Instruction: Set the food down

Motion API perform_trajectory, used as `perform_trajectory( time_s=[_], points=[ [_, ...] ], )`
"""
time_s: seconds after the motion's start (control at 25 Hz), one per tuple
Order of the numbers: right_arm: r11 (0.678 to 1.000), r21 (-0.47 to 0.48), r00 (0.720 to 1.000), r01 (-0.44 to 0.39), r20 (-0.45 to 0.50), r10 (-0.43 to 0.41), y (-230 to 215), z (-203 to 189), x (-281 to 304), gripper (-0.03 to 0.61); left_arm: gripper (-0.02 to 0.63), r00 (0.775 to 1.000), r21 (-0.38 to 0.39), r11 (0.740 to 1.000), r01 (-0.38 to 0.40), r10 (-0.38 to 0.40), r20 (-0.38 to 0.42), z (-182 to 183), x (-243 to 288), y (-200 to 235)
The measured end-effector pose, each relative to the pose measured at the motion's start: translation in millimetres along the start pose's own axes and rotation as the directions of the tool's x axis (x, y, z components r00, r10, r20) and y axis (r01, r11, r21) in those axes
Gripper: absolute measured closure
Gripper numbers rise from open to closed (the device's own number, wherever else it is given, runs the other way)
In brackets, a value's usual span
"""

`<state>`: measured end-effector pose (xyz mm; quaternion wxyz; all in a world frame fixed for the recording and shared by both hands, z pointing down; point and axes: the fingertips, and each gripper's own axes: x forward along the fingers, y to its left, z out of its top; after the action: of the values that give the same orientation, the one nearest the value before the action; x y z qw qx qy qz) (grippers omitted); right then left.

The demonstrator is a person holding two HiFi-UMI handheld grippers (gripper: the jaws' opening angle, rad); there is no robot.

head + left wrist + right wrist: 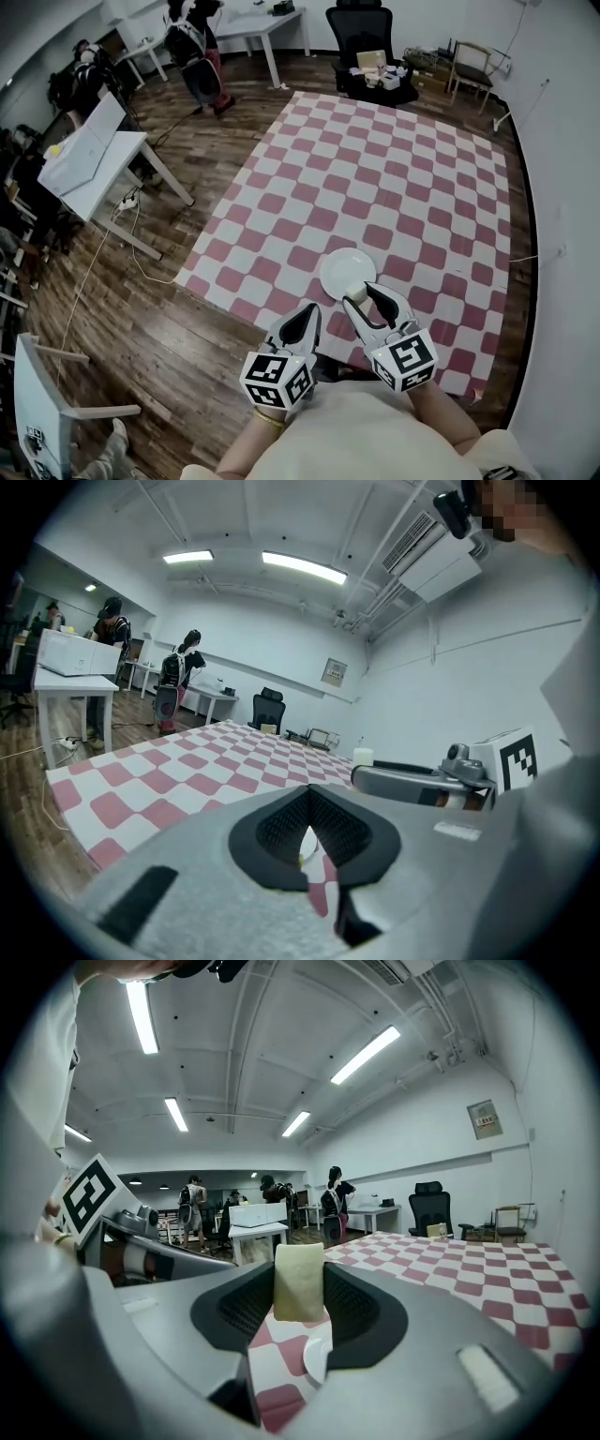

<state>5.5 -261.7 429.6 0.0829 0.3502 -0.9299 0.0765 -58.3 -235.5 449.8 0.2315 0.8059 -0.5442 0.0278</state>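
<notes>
A pale yellow slab of food [298, 1282] stands upright between the jaws of my right gripper [298, 1290], which is shut on it. In the head view that gripper [362, 298] hovers at the near edge of a round white plate [345, 270] lying on the pink-and-white checkered mat [394, 178]. Below the jaws, a sliver of the plate [317, 1357] shows in the right gripper view. My left gripper [307, 319] hangs just left of the right one, above the mat's near edge. Its pads [281, 829] meet and hold nothing.
A black office chair [360, 28] and low boxes [380, 70] stand at the mat's far end, with a wooden chair [471, 64] to the right. White desks [92, 161] and people [195, 52] are on the wood floor at the left. A cable [89, 272] trails there.
</notes>
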Motion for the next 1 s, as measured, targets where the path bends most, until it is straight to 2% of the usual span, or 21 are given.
perform_trajectory(
  time_s=[0.4,0.76,1.0],
  points=[
    [0.998,0.023,0.997,0.051,-0.051,-0.050,-21.2,-11.9,32.8,0.413,0.607,0.998,0.008,0.999,0.044,-0.044,-0.037,10.0,36.9,23.0],
    [0.998,0.028,0.989,0.063,-0.138,-0.059,-30.3,-36.1,65.8,0.413,0.607,0.995,-0.056,0.997,0.046,-0.050,-0.086,0.9,55.9,53.7],
    [0.997,0.028,0.978,0.078,-0.197,-0.071,-41.3,-55.6,82.5,0.413,0.607,0.992,-0.059,0.998,0.030,-0.037,-0.120,-11.5,70.7,73.6]
  ],
)
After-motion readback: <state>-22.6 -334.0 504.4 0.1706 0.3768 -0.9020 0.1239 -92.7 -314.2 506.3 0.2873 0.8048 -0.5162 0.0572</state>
